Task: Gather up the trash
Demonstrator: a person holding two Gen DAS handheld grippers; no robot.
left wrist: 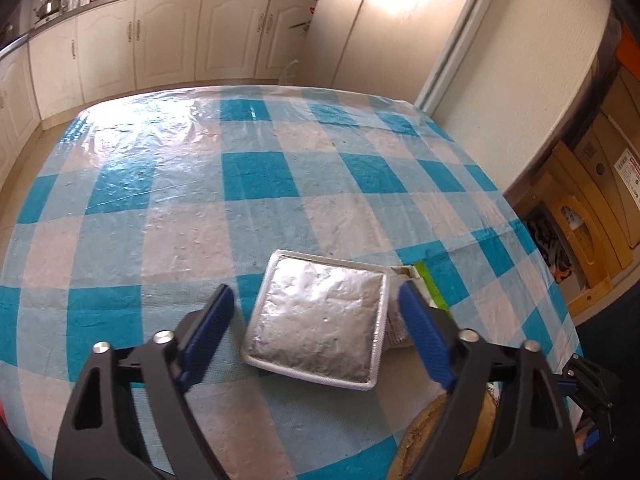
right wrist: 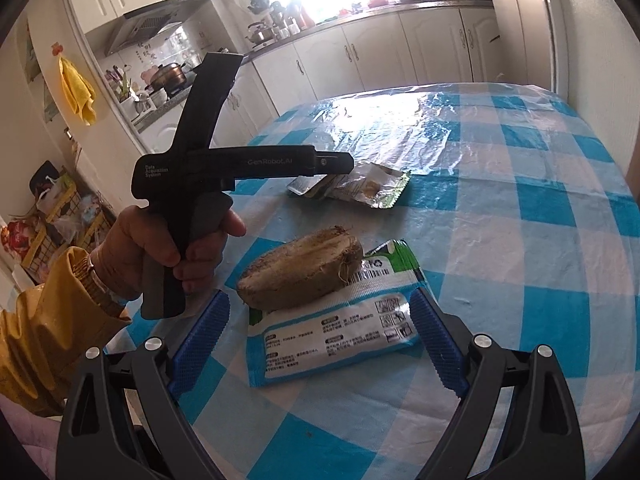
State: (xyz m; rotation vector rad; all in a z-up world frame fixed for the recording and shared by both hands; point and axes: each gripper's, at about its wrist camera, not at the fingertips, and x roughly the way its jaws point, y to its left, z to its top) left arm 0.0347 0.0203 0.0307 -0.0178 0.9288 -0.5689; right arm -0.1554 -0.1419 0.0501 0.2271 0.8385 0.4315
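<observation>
In the left wrist view my left gripper (left wrist: 316, 300) is open, its blue fingers on either side of a flat silver foil packet (left wrist: 320, 318) lying on the blue checked tablecloth (left wrist: 256, 176). The same packet shows in the right wrist view (right wrist: 352, 184), crumpled, with the left gripper's body (right wrist: 248, 164) above it. My right gripper (right wrist: 320, 312) is open around a white-and-blue wet-wipe pack (right wrist: 332, 340). A brown root vegetable (right wrist: 300, 272) rests on the pack's far edge.
A green-and-white wrapper edge (left wrist: 424, 284) lies right of the foil packet. Kitchen cabinets (left wrist: 160, 40) stand beyond the table. A wall (left wrist: 520, 80) and cardboard boxes (left wrist: 600, 184) are to the right. A clear plastic sheet (right wrist: 392, 136) lies farther back.
</observation>
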